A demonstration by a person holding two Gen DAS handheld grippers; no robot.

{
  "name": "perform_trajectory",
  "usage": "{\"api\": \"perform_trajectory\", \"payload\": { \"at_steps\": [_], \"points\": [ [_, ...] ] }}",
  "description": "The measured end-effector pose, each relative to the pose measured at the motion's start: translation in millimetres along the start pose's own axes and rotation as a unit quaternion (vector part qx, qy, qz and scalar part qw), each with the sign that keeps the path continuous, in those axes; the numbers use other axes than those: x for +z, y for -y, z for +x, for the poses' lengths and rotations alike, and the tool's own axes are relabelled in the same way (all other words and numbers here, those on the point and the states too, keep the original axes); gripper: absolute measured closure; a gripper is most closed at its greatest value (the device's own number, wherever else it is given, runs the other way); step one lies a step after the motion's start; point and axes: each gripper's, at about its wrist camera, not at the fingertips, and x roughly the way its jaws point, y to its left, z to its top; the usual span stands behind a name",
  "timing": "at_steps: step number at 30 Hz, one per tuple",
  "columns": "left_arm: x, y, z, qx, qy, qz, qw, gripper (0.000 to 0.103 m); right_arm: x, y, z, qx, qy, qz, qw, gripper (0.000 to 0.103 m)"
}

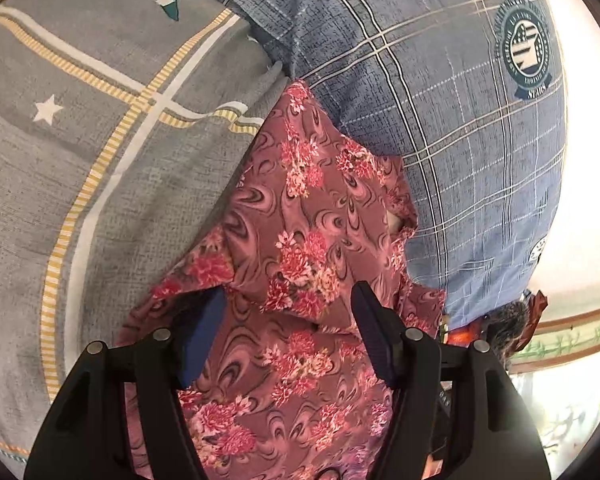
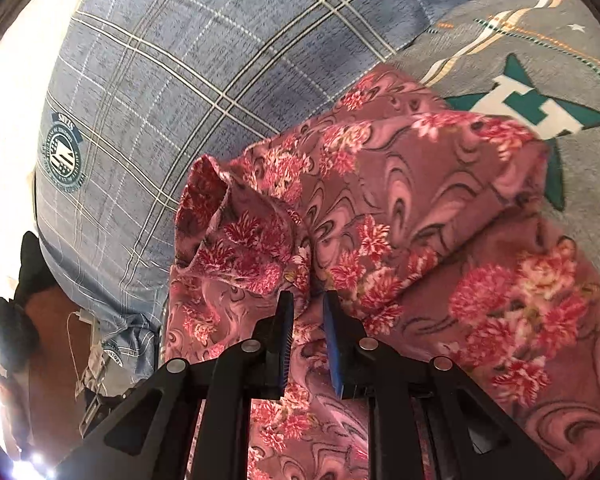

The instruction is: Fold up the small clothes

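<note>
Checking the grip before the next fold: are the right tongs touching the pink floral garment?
Touching. In the right wrist view the right tongs stand nearly closed with a ridge of the pink floral garment pinched between the pads.

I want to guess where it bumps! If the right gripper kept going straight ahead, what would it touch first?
Most likely the pink flowered garment: the right gripper points into its bunched fold just ahead of the fingertips. How near the fold lies is hard to judge.
</note>
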Motion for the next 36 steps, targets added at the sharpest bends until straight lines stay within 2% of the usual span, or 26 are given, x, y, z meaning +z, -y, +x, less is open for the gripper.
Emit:
{"api": "perform_trajectory", "payload": {
  "at_steps": [1,4,9,11,13,16,18,20,23,24,25,27,28,29,31,33,35,36],
  "points": [
    [-0.2,0.5,0.3,-0.005,0.006,0.001,1.0,0.039,-1.0,-0.5,-5.8,-0.009,0.008,-0.008,1.0,0.085],
    [-1.1,0.3,-0.2,-0.007,0.01,0.003,0.9999,0.039,-4.2,-3.5,-24.3,-0.036,0.035,-0.035,0.998,0.067],
    [-2.2,1.7,0.2,-0.004,0.02,0.014,0.9997,0.039,-5.4,-20.8,-44.7,-0.04,0.058,-0.113,0.991,0.06],
    [-3.0,4.5,1.7,0.0,0.023,0.023,0.9995,0.038,-1.9,-24.6,-44.4,-0.036,0.064,-0.124,0.99,0.05],
    [-3.6,8.3,3.0,0.001,0.025,0.035,0.9991,0.032,5.9,-27.3,-38.1,-0.029,0.067,-0.12,0.99,0.047],
    [-3.5,12.0,5.1,0.002,0.027,0.046,0.9986,0.03,11.5,-33.7,-24.9,-0.009,0.063,-0.118,0.991,0.045],
    [-3.2,12.1,6.2,0.002,0.028,0.047,0.9985,0.03,7.3,-44.9,-14.7,-0.006,0.058,-0.125,0.99,0.04],
    [-3.4,13.5,6.9,0.001,0.029,0.052,0.9982,0.028,0.0,-54.0,-3.2,-0.032,0.057,-0.147,0.987,0.028],
    [-5.4,16.1,7.7,0.007,0.033,0.062,0.9975,0.026,-3.9,-57.2,18.8,-0.075,0.048,-0.171,0.981,0.026],
    [-6.2,18.2,8.0,0.012,0.035,0.069,0.9969,0.026,-2.0,-57.4,25.0,-0.092,0.047,-0.174,0.979,0.026],
    [-6.4,19.3,8.6,0.014,0.035,0.072,0.9967,0.026,0.8,-57.3,27.2,-0.107,0.058,-0.176,0.977,0.032],
    [-6.1,19.4,7.5,0.013,0.036,0.076,0.9963,0.027,11.6,-53.8,19.8,-0.09,0.081,-0.163,0.979,0.06],
    [-5.6,18.6,6.9,0.012,0.036,0.075,0.9964,0.027,18.4,-51.7,15.8,-0.073,0.077,-0.153,0.983,0.1],
    [-4.7,17.1,6.7,0.01,0.036,0.072,0.9967,0.027,27.5,-46.6,7.1,-0.05,0.076,-0.129,0.987,0.097],
    [-3.9,15.3,6.7,0.01,0.035,0.068,0.997,0.027,41.1,-25.3,-20.6,-0.002,0.112,-0.065,0.992,0.097],
    [-4.6,16.6,6.8,0.019,0.038,0.068,0.9967,0.029,48.6,-5.1,-26.6,-0.015,0.11,-0.03,0.993,0.097],
    [-6.4,18.7,5.8,0.03,0.04,0.076,0.9958,0.032,49.9,17.7,-19.2,-0.052,0.073,-0.001,0.996,0.097],
    [-7.9,19.9,5.6,0.034,0.042,0.08,0.9953,0.033,47.7,25.8,-17.4,-0.045,0.058,0.011,0.997,0.097]
  ]
}}
